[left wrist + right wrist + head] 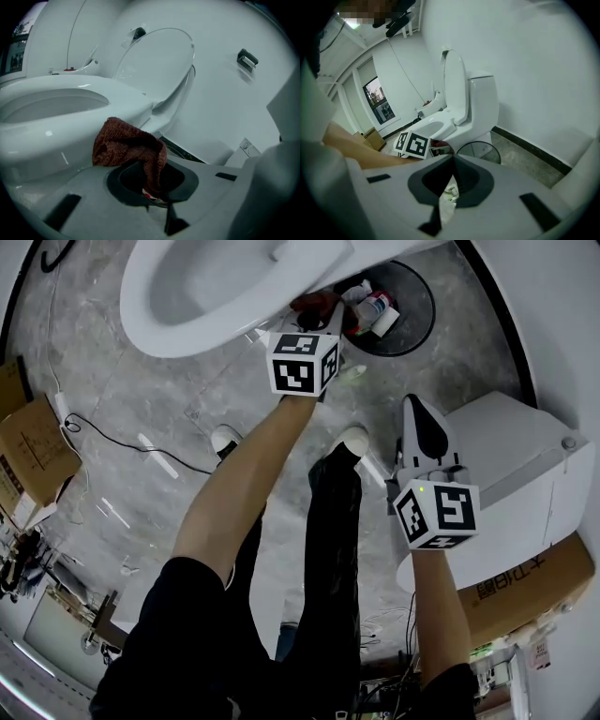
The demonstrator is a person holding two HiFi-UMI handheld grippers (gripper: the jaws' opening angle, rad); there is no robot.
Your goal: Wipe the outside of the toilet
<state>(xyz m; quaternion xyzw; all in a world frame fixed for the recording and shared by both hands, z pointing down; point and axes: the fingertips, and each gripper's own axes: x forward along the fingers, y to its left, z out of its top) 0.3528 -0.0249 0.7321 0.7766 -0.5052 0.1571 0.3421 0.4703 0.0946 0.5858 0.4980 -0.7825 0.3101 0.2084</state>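
Note:
The white toilet (187, 296) fills the top of the head view, its lid (157, 63) raised. My left gripper (322, 313) is shut on a reddish-brown cloth (125, 143), whose bunched end lies against the outer side of the bowl (56, 154) just under the rim. In the head view the cloth (314, 304) shows only as a small red patch beyond the marker cube. My right gripper (413, 404) hangs lower right, away from the toilet, its jaws shut with nothing in them. The right gripper view shows the whole toilet (457, 110) ahead of it.
A round black waste bin (412, 310) with rubbish stands right beside the bowl. A white unit (525, 465) sits at the right, with a cardboard box (525, 592) below it. More boxes (33, 446) and a cable (122, 439) lie on the grey floor at left. The person's shoes (352, 439) stand mid-floor.

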